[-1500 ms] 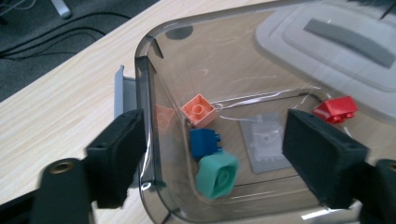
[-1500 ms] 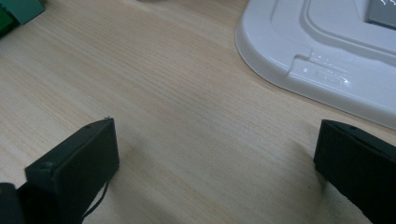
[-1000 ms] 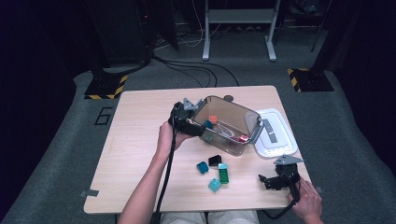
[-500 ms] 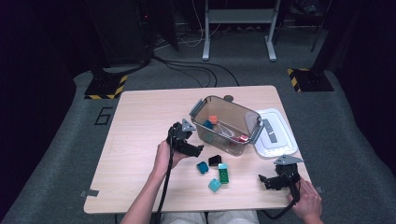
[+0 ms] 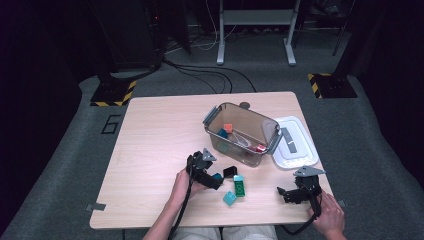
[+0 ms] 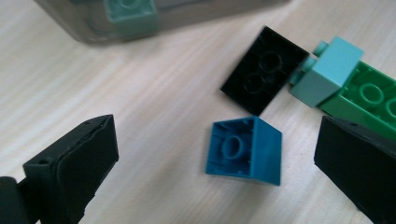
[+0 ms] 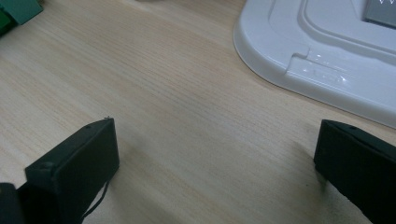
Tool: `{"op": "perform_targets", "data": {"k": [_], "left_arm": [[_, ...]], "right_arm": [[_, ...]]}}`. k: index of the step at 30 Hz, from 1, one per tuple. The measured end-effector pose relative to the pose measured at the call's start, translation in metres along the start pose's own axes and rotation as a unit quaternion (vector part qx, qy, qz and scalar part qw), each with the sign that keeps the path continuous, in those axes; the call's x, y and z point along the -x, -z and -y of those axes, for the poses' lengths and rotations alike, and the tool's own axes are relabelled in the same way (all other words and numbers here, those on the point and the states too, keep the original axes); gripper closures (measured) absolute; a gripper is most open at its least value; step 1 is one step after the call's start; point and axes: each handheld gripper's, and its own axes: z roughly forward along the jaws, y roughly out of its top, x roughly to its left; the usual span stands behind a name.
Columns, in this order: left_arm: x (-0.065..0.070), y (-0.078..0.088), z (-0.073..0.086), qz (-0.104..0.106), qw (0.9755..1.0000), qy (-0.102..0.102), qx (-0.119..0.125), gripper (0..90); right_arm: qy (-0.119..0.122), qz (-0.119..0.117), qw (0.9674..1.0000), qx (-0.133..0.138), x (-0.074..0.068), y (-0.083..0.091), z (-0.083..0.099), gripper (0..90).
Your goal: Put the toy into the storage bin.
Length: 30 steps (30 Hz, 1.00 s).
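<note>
My left gripper point(image 6: 217, 163) hangs low over the table with its jaws wide; they have just been opening. A dark blue brick point(image 6: 245, 151) lies on the wood between them, studs down, and neither pad touches it. Beyond it lie a black brick point(image 6: 264, 70), a pale teal brick point(image 6: 331, 70) and a green brick point(image 6: 369, 100). In the high view the left gripper point(image 5: 214, 177) sits just in front of the clear bin point(image 5: 270, 135), which holds several bricks. My right gripper point(image 7: 215, 168) rests open on bare wood near the front right corner point(image 5: 286, 193).
The bin's white lid point(image 5: 295, 142) lies flat to the right of the bin, close to the right gripper point(image 7: 327, 51). A teal brick point(image 5: 230, 198) sits nearest the front edge. The table's left half is bare wood.
My left gripper has come away from the bin's rim and sunk toward the front, down to the loose bricks. The right gripper has kept still.
</note>
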Motion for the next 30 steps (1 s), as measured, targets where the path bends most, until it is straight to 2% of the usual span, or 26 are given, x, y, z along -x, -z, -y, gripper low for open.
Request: {"op": "perform_targets", "data": {"k": [5,13,18,19,20,22,23,24,30], "left_arm": [[0.001,-0.006,0.004,0.009,0.9999,0.004,-0.004,0.0],[0.007,-0.014,0.012,0.015,0.9998,-0.008,-0.007,4.0],[0.010,-0.013,0.015,0.016,0.9994,-0.030,-0.010,23.7],[0.011,-0.013,0.015,0.018,0.9992,-0.035,-0.010,23.7],[0.013,-0.013,0.016,0.021,0.9990,-0.039,-0.006,30.7],[0.013,-0.012,0.016,0.021,0.9989,-0.041,-0.006,37.9],[0.013,-0.012,0.016,0.021,0.9989,-0.043,-0.001,37.9],[0.012,-0.011,0.017,0.023,0.9988,-0.042,0.004,46.2],[0.012,-0.010,0.020,0.027,0.9985,-0.046,0.008,47.5]], "right_arm": [[0.002,0.000,1.0000,0.000,0.000,0.000,0.000,0.0],[-0.001,0.000,1.0000,0.000,0.000,0.000,0.000,0.0],[0.000,0.000,1.0000,0.000,0.000,0.000,0.000,0.0],[0.000,0.000,1.0000,0.000,0.000,0.000,0.000,0.0],[0.002,0.000,1.0000,0.000,0.000,0.000,0.000,0.0],[0.001,0.000,1.0000,0.000,0.000,0.000,0.000,0.0],[0.001,0.000,1.0000,0.000,0.000,0.000,0.000,0.0],[0.002,0.000,1.0000,0.000,0.000,0.000,0.000,0.0],[0.001,0.000,1.0000,0.000,0.000,0.000,0.000,0.0]]}}
